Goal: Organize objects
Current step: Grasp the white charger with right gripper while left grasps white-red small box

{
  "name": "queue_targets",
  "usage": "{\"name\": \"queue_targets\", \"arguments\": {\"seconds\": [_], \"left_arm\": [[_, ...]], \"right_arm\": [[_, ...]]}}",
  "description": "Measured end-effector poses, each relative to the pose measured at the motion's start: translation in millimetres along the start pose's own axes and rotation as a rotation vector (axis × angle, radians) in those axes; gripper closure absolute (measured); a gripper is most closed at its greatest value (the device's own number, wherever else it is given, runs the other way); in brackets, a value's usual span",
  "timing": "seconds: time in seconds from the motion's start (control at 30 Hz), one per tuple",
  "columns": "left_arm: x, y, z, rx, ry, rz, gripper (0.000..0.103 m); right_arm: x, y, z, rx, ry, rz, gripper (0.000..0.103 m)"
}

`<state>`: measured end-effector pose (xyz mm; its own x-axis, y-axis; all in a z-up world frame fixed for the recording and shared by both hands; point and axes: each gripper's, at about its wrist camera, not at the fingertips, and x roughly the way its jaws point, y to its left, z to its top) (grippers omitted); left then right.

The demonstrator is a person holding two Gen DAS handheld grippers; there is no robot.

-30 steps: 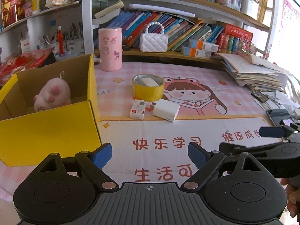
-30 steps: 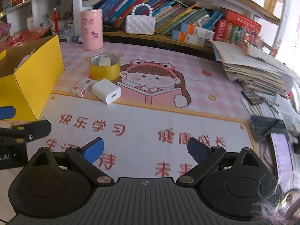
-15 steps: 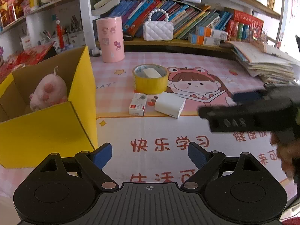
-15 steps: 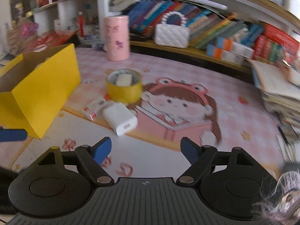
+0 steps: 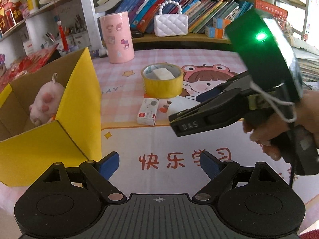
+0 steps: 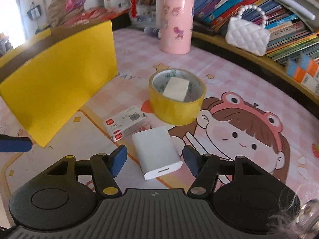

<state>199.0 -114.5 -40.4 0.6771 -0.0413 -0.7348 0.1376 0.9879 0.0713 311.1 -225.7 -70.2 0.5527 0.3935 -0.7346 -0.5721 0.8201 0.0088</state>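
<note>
A white charger block (image 6: 157,151) lies on the pink mat between the open fingers of my right gripper (image 6: 155,159), which straddles it without gripping. A small white-and-red box (image 6: 125,122) lies just left of it, also in the left wrist view (image 5: 148,114). A yellow tape roll (image 6: 177,99) with a white eraser (image 6: 176,87) inside stands behind them. The yellow cardboard box (image 5: 59,123) at the left holds a pink plush toy (image 5: 46,101). My left gripper (image 5: 159,165) is open and empty, low over the mat near the box's corner.
A pink cylinder (image 5: 117,37) and a white quilted purse (image 5: 171,24) stand at the back by the bookshelf (image 5: 199,6). The right gripper's body (image 5: 239,99) crosses the left wrist view. Paper stacks (image 5: 307,59) lie at the far right.
My right gripper has moved forward and left across the mat until its open fingers straddle the white charger block. My left gripper has edged slightly forward.
</note>
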Motion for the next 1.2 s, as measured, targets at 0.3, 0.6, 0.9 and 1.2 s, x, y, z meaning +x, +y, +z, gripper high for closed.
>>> {"name": "queue_targets", "arguments": {"seconds": [0.3, 0.6, 0.9, 1.2], "left_arm": [[17, -6, 11, 0.0, 0.016, 0.008, 0.013], [57, -8, 37, -0.038, -0.005, 0.071, 0.014], [98, -3, 50, -0.106, 0.012, 0.1, 0.027], [103, 0, 52, -0.108, -0.021, 0.03, 0.075]], "right_arm": [[1, -12, -2, 0.0, 0.007, 0.015, 0.062], [-65, -52, -32, 0.258, -0.062, -0.101, 0.062], [-109, -34, -66, 0.344, -0.054, -0.131, 0.062], [-130, -12, -78, 0.298, -0.063, -0.193, 0.063]]}}
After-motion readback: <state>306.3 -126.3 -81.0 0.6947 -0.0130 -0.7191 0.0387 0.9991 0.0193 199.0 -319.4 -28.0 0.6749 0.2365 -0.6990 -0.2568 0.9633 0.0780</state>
